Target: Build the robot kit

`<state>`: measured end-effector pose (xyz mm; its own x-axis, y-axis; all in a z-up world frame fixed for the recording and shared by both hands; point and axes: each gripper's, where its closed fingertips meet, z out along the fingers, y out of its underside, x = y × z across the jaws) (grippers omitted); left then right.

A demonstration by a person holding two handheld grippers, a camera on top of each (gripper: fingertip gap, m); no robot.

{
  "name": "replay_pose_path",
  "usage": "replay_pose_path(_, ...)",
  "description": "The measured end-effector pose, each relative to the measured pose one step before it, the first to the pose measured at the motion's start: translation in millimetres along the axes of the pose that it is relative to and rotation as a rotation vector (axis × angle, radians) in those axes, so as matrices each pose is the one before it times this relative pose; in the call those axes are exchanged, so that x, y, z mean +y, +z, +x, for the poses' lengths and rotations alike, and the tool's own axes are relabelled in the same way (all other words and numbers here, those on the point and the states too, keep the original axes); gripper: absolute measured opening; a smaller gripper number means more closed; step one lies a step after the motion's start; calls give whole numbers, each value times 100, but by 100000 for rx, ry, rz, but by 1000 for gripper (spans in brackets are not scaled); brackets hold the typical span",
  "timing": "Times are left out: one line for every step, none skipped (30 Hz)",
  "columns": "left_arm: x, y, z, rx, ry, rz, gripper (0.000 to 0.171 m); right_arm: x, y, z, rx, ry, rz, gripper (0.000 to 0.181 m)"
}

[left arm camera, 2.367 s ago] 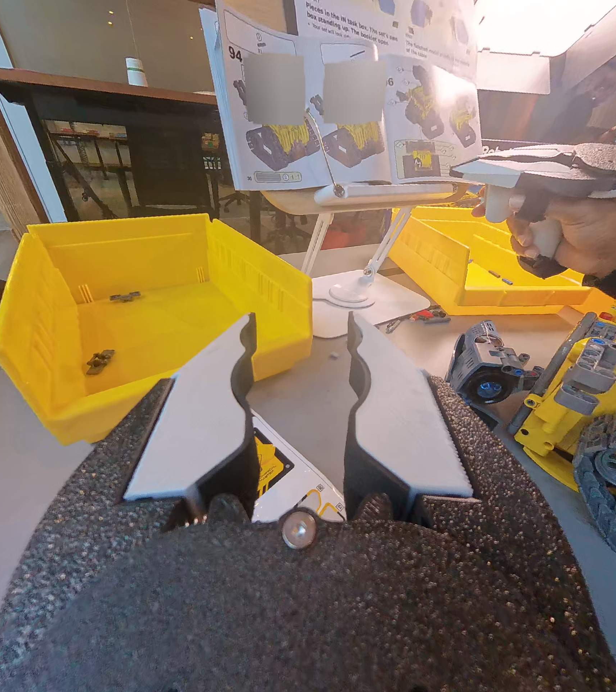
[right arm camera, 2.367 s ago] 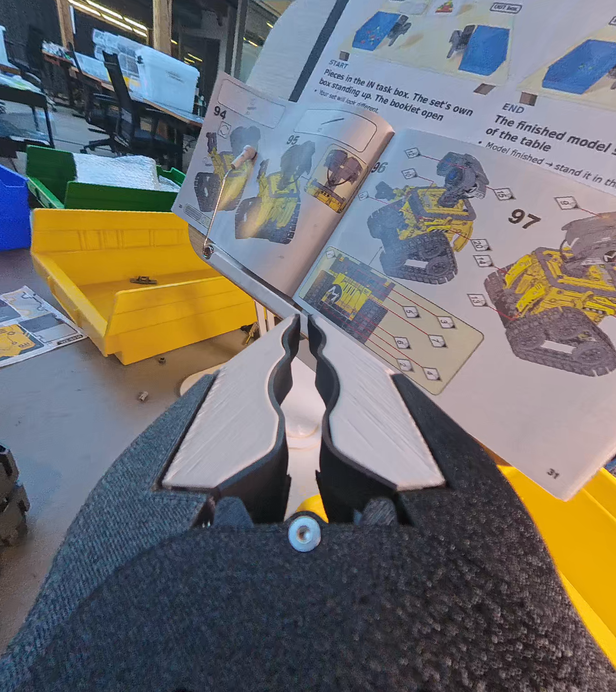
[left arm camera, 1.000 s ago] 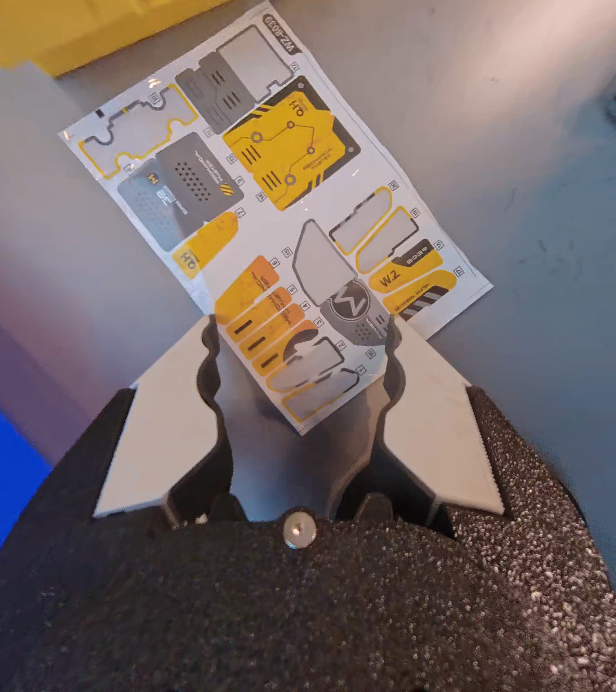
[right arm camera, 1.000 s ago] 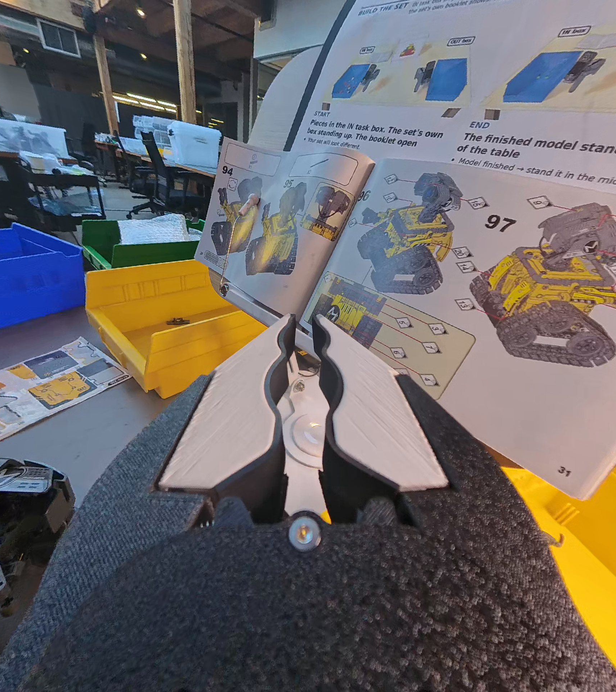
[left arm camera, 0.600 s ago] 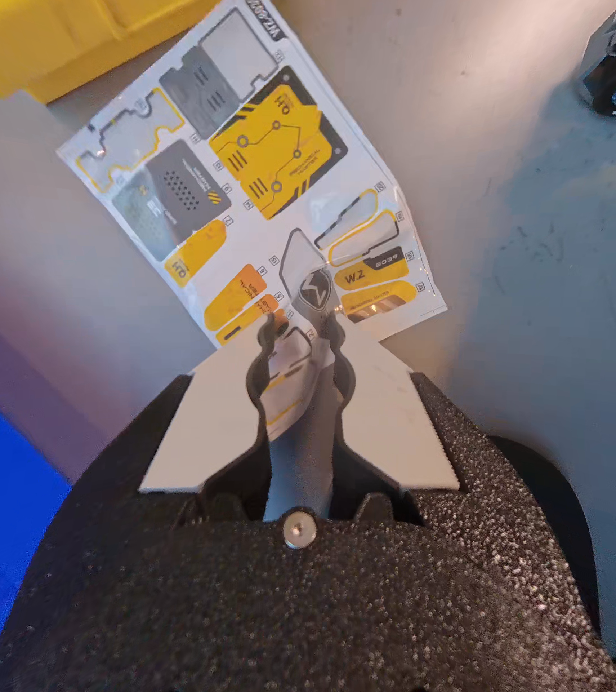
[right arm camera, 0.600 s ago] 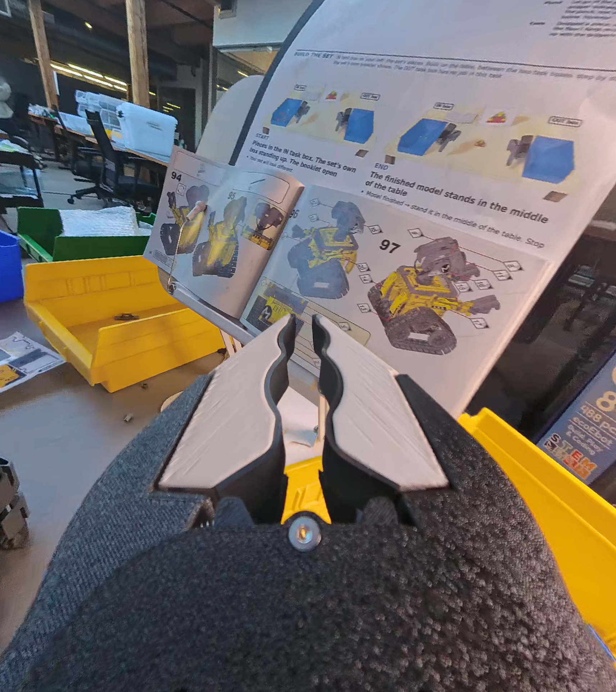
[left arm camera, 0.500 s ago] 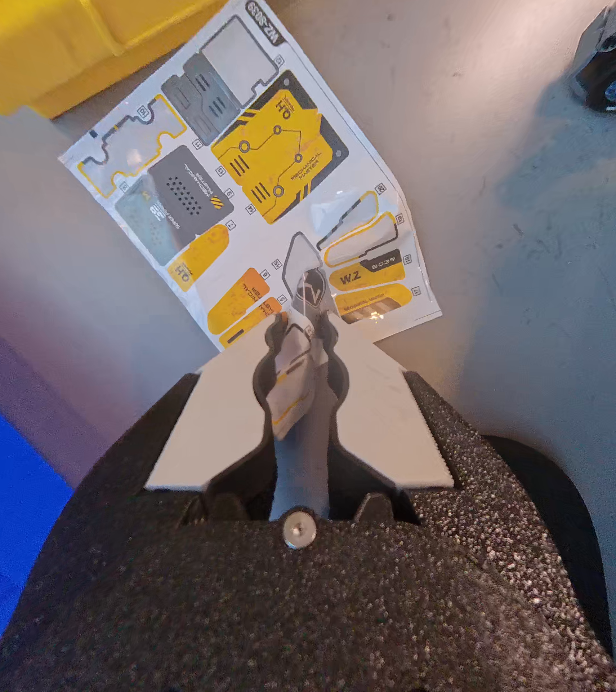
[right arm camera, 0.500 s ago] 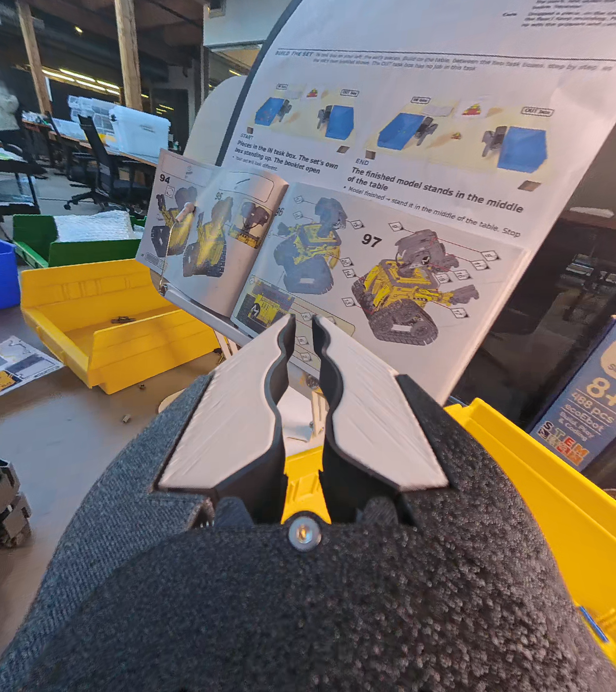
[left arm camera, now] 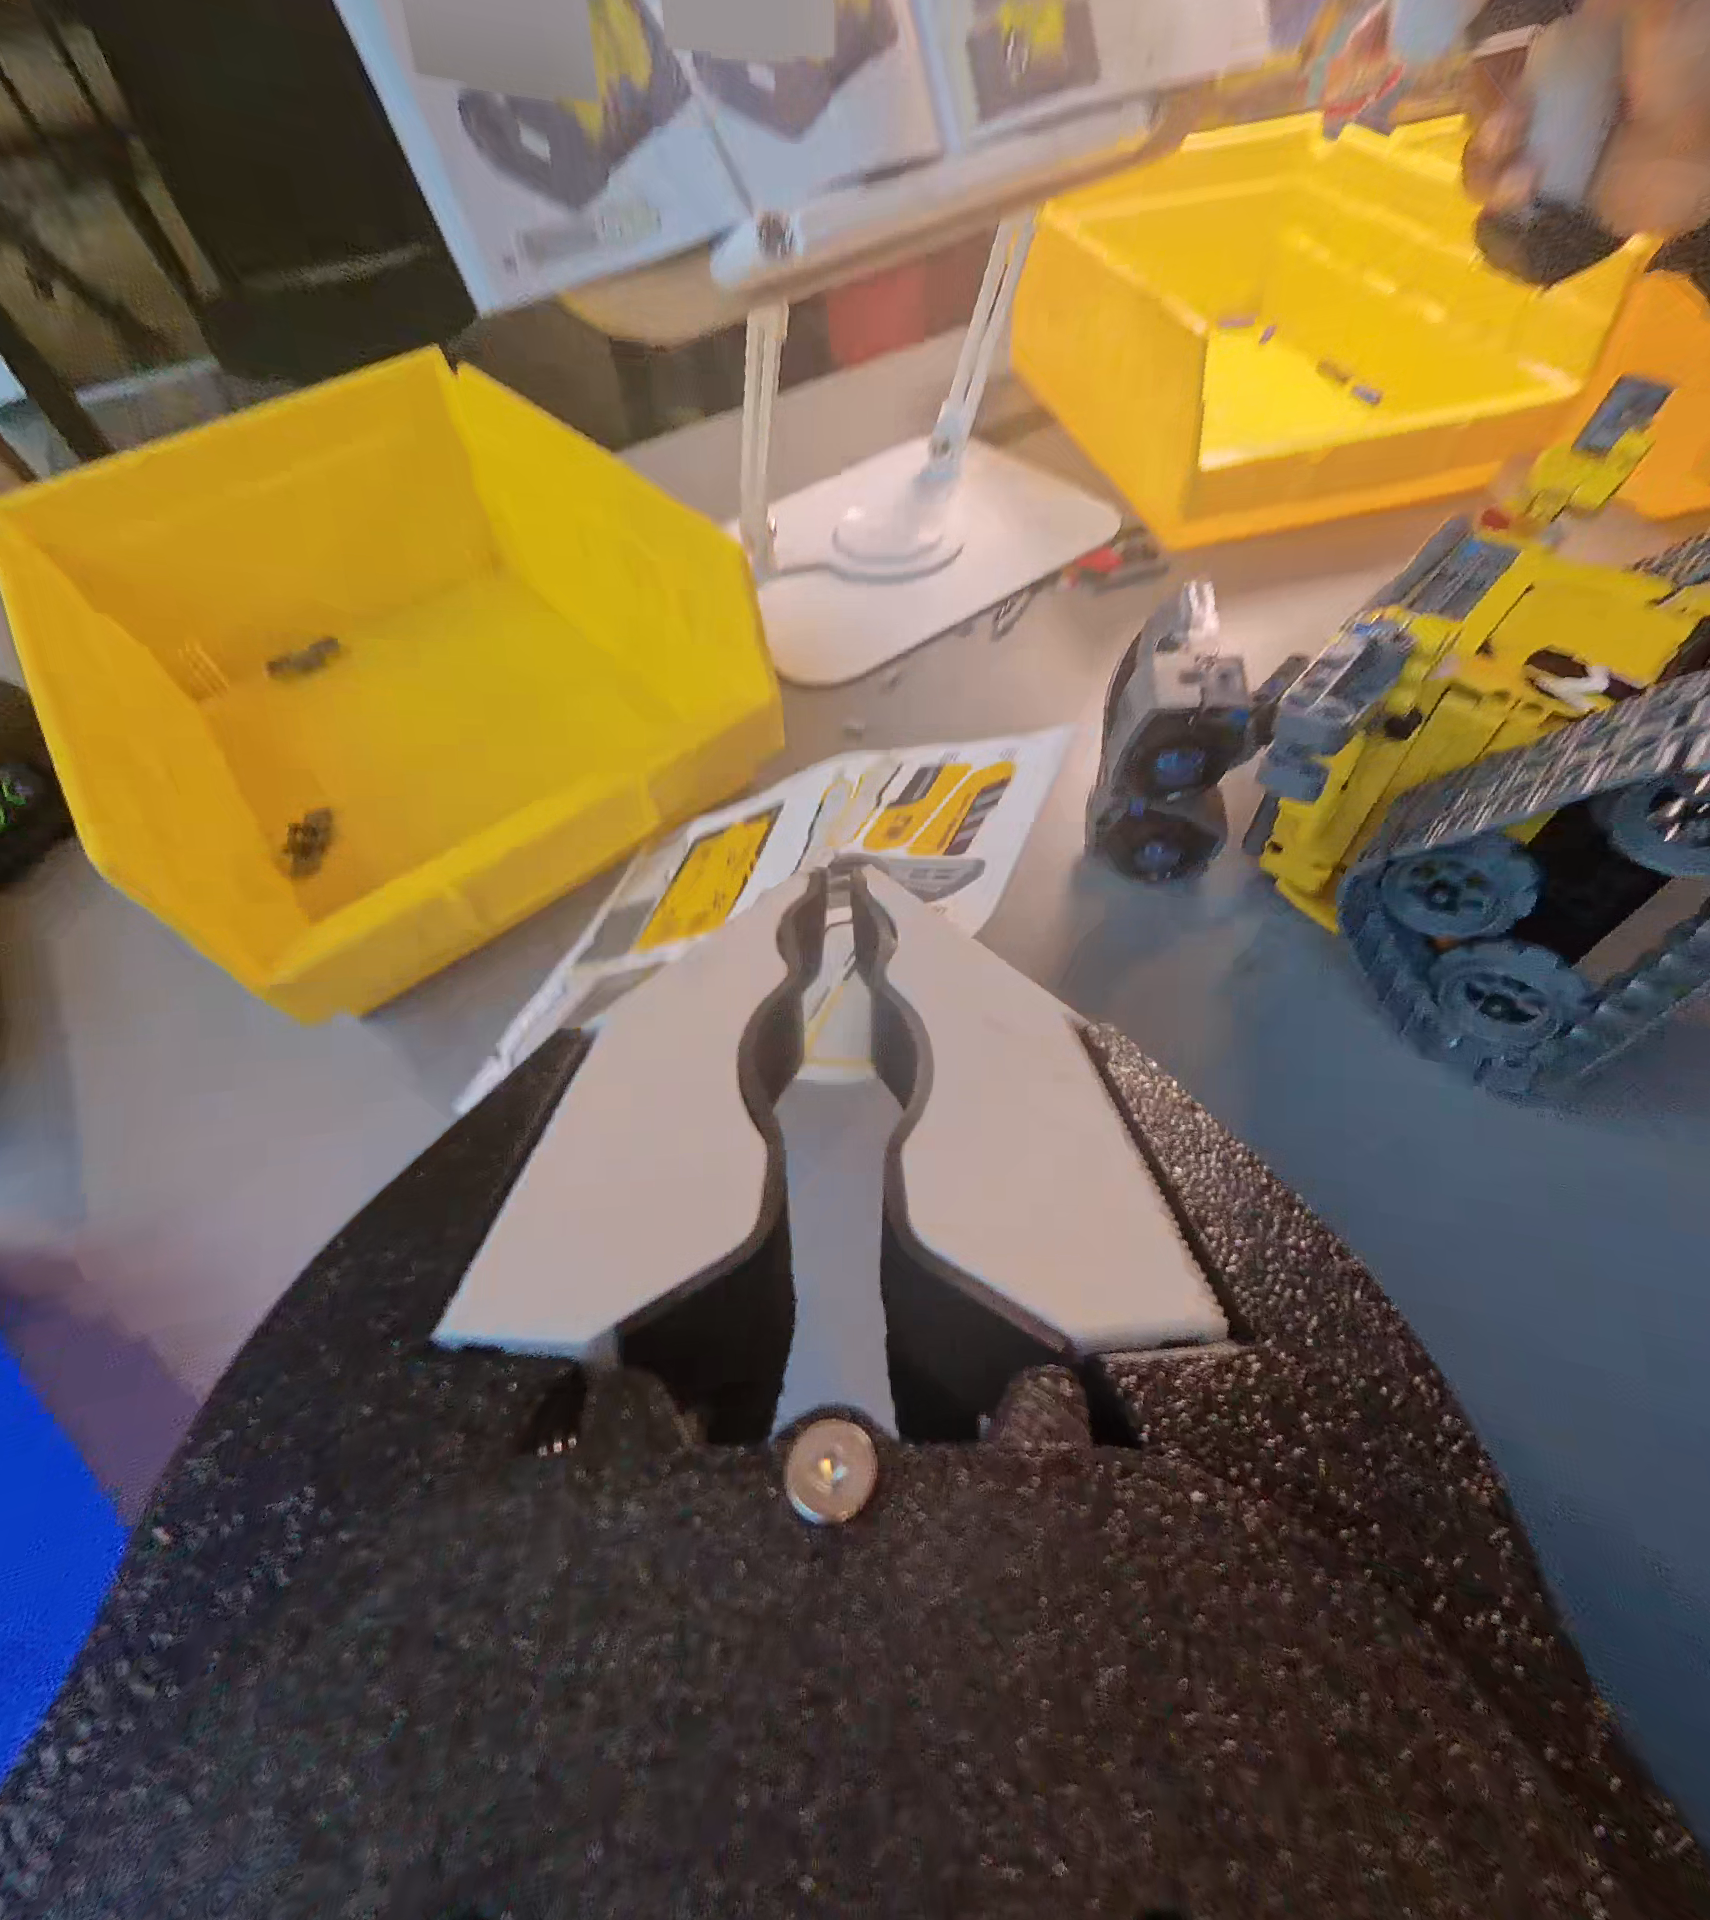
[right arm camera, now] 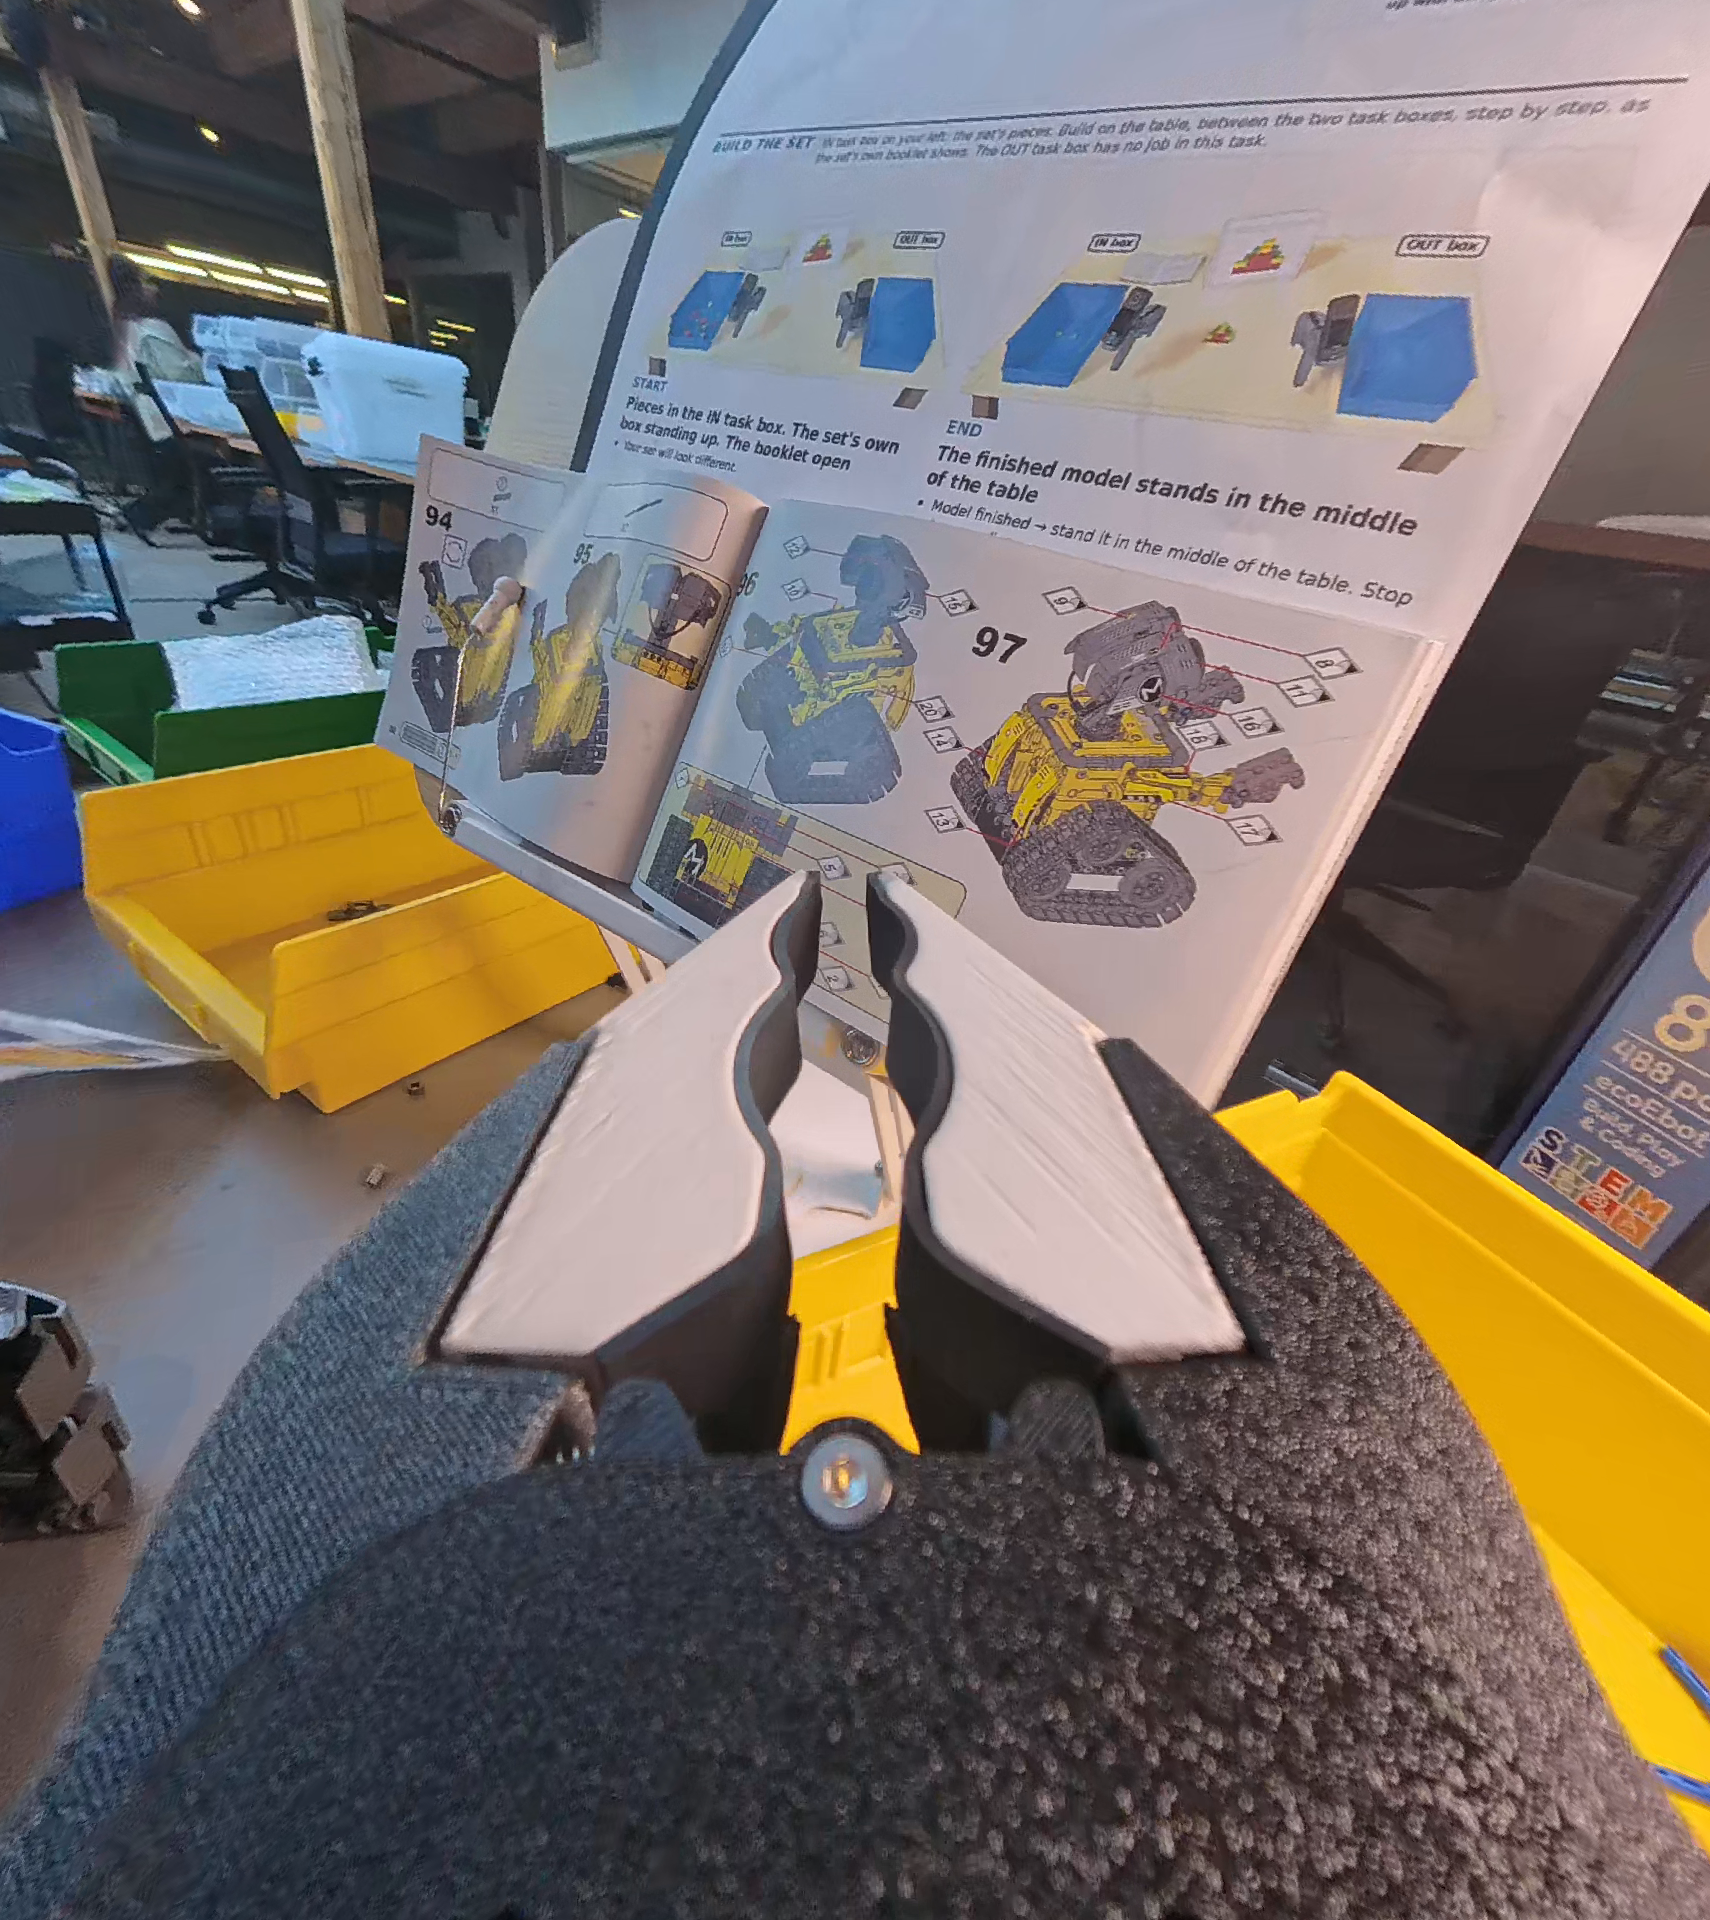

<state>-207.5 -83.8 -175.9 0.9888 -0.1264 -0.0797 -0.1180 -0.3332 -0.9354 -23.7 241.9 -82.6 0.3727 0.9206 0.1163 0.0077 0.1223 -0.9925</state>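
Sheet pinched by its near edge in left hand-held gripper, stretching ahead; right hand-held gripper nearly closed, empty.

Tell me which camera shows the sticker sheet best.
The left wrist view: the sticker sheet runs out from the shut left hand-held gripper, which pinches its near edge. The right wrist view catches only a blurred strip at its left edge.

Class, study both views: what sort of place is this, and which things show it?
Probably a shared workshop: yellow parts bins, a half-built tracked toy robot, an instruction booklet on a stand, and more tables with office chairs behind.
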Motion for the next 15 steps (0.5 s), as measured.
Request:
replay_pose_path(-1037, -121, 243, 1451, -5, 4741, 3, 11, 54, -139, -564, 537, 127, 8)
replay_pose_path(-902, -13, 232, 1688, -476, 3972, 1, 55, 85, -182, -601, 179, -147, 8)
replay_pose_path(-771, 79, 225, 1802, -588, 3513, 0, 74, 92, -240, -714, -75, -328, 8)
replay_pose_path(-445, 189, 291, 2349, -725, 1835, 0, 98, 109, -265, -852, -280, -437, 8)
replay_pose_path(133, 317, 74, 1502, -1395, -1411, 0, 117, 105, -262, -894, -422, -656, 8)
replay_pose_path(715, 394, -400, -964, -1927, -4372, 0, 110, 87, -211, -595, -566, -622, 8)
replay_pose_path(1076, 421, -485, -1149, -1644, -5554, 2, 79, 46, -154, -407, -572, -466, 8)
replay_pose_path(1312, 440, -99, 1367, -1931, -6207, 7, 36, 10, -126, -459, -493, -416, 8)
replay_pose_path(1450, 517, 193, 3146, -2425, -6582, 17, 17, -16, -80, -457, -361, -309, 8)
replay_pose_path(1447, 617, 158, 2501, -2122, -6036, 30, -40, -45, 2, -112, -93, 83, 8)
replay_pose_path(1378, 747, 154, 1887, -1465, -5219, 40, -48, -36, 59, -12, 342, 286, 8)
replay_pose_path(1357, 889, 362, 2406, -867, -5111, 50, -24, -20, 49, -174, 797, 292, 8)
replay_pose_path(1364, 962, 457, 2264, 341, -5868, 60, 50, 10, 12, -404, 1173, 137, 8)
replay_pose_path(1273, 935, 221, 4, 2035, -6090, 70, 98, 41, -9, -409, 1221, 56, 8)
replay_pose_path(1096, 835, -69, -2089, 3274, -5761, 77, 132, 63, -18, -381, 952, -77, 8)
